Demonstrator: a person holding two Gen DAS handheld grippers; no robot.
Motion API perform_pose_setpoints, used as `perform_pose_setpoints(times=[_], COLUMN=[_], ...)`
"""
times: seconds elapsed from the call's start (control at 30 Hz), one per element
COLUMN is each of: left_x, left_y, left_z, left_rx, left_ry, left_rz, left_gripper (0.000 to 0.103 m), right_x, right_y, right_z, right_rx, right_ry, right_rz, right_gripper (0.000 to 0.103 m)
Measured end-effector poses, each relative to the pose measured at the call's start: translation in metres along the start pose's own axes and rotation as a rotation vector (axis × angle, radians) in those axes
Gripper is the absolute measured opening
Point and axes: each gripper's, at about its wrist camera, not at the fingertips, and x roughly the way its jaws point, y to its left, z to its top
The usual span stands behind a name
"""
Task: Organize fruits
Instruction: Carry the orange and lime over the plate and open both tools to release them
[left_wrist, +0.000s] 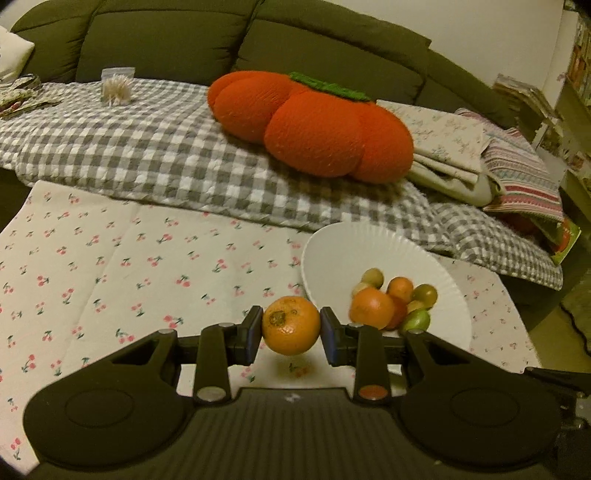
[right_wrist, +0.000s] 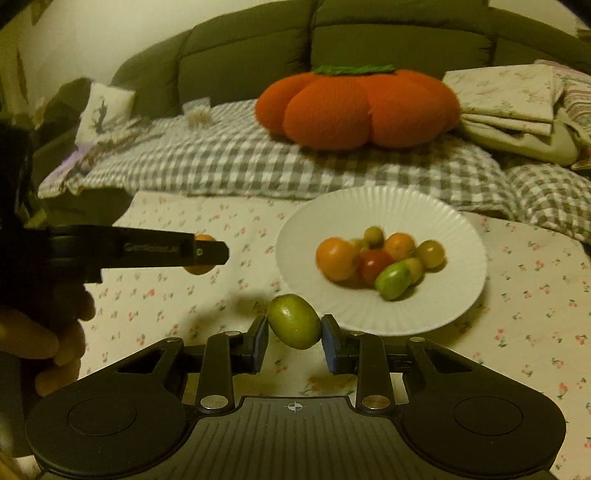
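The left gripper (left_wrist: 291, 326) is clamped on an orange (left_wrist: 291, 325), both pads pressed to its sides, with a brown scar facing the camera; the fruit is held clear of the cherry-print cloth (left_wrist: 110, 266), where its shadow falls beneath it. The right gripper (right_wrist: 294, 325) squeezes a green oval fruit (right_wrist: 294, 321) (which kind cannot be told), held above the cloth just near of the plate's rim.

The white fluted plate (right_wrist: 380, 206) sits on the cloth, to the right and slightly farther off than both held fruits. On it lies a small heap of fruit (right_wrist: 380, 258): two oranges, a red one, several green ones, all blurred, so the exact count is unclear. In the left wrist view the plate's near edge is cut off by the gripper body.

From the right wrist view the left gripper appears side-on at far left, hiding most of its orange, and the hand (right_wrist: 48, 347) under it is dark and partly cropped.

Beyond the table, an orange pumpkin-shaped cushion (left_wrist: 314, 125) lies on a grey checked blanket (left_wrist: 129, 147) over a green sofa (left_wrist: 166, 37).
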Motion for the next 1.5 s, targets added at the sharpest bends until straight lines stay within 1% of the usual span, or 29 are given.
perform_pose_setpoints(times=[0.2,0.4,0.47,0.57,0.67,1.03,1.1,1.2,1.33,1.5], left_x=[0.008,0.025,0.032,0.044,0.055,0.078,0.081,0.088,0.093,0.093], left_y=[-0.002,-0.011,-0.013,-0.012,-0.012,-0.021,-0.022,-0.022,-0.023,-0.025], left_z=[0.007,0.017,0.019,0.022,0.023,0.027,0.027,0.025,0.023,0.022], left_rx=[-0.022,0.01,0.017,0.008,0.006,0.034,0.038,0.04,0.041,0.046], left_ry=[0.006,-0.027,-0.025,-0.013,-0.006,-0.016,-0.015,-0.001,0.013,0.021], left_rz=[-0.042,-0.108,-0.133,-0.144,-0.14,-0.164,-0.169,-0.175,-0.194,-0.193], left_gripper=[0.031,0.031,0.031,0.031,0.031,0.031,0.031,0.031,0.032,0.032], right_x=[-0.005,-0.004,-0.003,0.001,0.008,0.023,0.025,0.028,0.037,0.042], right_y=[-0.019,-0.036,-0.044,-0.058,-0.066,-0.08,-0.081,-0.082,-0.083,-0.083], right_z=[0.008,0.012,0.013,0.014,0.014,0.014,0.014,0.016,0.014,0.014], right_rx=[0.044,0.086,0.11,0.148,0.161,0.138,0.117,0.093,0.066,0.055], right_ry=[-0.027,-0.043,-0.046,-0.048,-0.043,-0.038,-0.047,-0.067,-0.056,-0.057], right_rz=[-0.033,-0.074,-0.095,-0.129,-0.152,-0.204,-0.212,-0.213,-0.224,-0.21], right_gripper=[0.029,0.029,0.029,0.029,0.029,0.029,0.029,0.029,0.029,0.03])
